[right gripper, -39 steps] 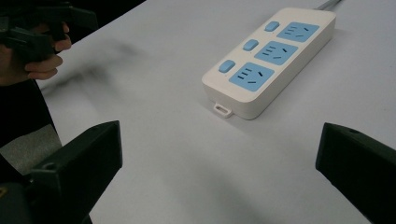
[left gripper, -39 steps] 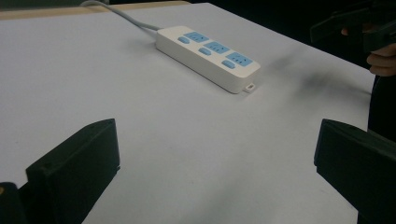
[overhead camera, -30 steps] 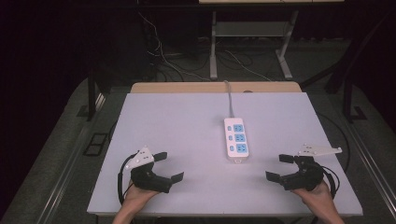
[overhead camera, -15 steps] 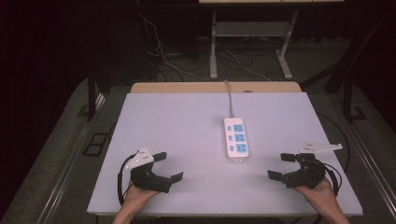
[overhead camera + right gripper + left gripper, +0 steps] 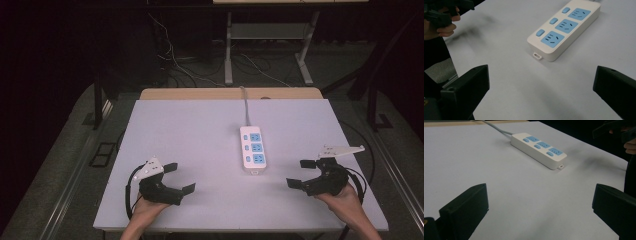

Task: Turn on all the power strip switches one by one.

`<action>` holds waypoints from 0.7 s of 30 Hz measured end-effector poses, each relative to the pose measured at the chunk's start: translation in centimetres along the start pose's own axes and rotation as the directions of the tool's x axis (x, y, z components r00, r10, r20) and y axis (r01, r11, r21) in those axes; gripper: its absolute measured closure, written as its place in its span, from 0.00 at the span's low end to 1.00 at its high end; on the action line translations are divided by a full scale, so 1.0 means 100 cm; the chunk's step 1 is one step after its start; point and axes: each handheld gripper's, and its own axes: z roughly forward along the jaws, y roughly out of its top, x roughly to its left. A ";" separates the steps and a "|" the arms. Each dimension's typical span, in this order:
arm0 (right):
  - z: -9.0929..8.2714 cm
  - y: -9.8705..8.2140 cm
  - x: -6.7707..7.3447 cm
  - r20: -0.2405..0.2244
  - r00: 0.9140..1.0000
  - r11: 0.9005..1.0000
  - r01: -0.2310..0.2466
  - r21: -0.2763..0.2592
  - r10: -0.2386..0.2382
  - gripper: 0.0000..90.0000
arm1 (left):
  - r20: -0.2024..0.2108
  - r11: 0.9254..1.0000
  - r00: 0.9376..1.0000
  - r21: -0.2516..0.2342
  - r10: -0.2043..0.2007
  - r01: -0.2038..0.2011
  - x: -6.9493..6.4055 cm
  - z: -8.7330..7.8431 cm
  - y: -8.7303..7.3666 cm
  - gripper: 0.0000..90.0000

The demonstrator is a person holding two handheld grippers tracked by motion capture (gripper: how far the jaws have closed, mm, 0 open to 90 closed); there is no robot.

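A white power strip point(image 5: 251, 148) with three blue sockets and blue switches lies a little right of the table's middle, its grey cord point(image 5: 245, 106) running to the far edge. It also appears as the power strip point(image 5: 539, 149) ahead of the left jaws and as the power strip point(image 5: 564, 27) ahead of the right jaws. My left gripper point(image 5: 180, 177) rests near the front left, open and empty, pointing right. At the front right my right gripper point(image 5: 300, 173) is open too, pointing left toward the strip, nothing between its jaws.
The white table point(image 5: 190, 130) has a wooden strip point(image 5: 200, 93) along its far edge. Beyond it, on a dark floor, stand metal frame legs point(image 5: 228, 50) among loose cables point(image 5: 175, 60). A rail point(image 5: 75, 165) runs along the floor left of the table.
The right gripper has shifted slightly lower and rightward in the high view. The left gripper has barely moved. The power strip is where it was.
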 end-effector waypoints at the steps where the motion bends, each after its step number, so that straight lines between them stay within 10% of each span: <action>1: 0.000 0.002 0.000 -0.001 1.000 1.000 0.003 -0.001 -0.003 0.01 | 0.000 1.000 1.000 0.000 0.000 0.000 0.000 0.000 0.000 0.00; 21: 0.014 0.036 0.000 -0.010 0.998 0.997 0.056 0.058 -0.055 0.01 | 0.007 1.000 1.000 0.003 -0.009 0.009 0.001 0.001 -0.001 0.00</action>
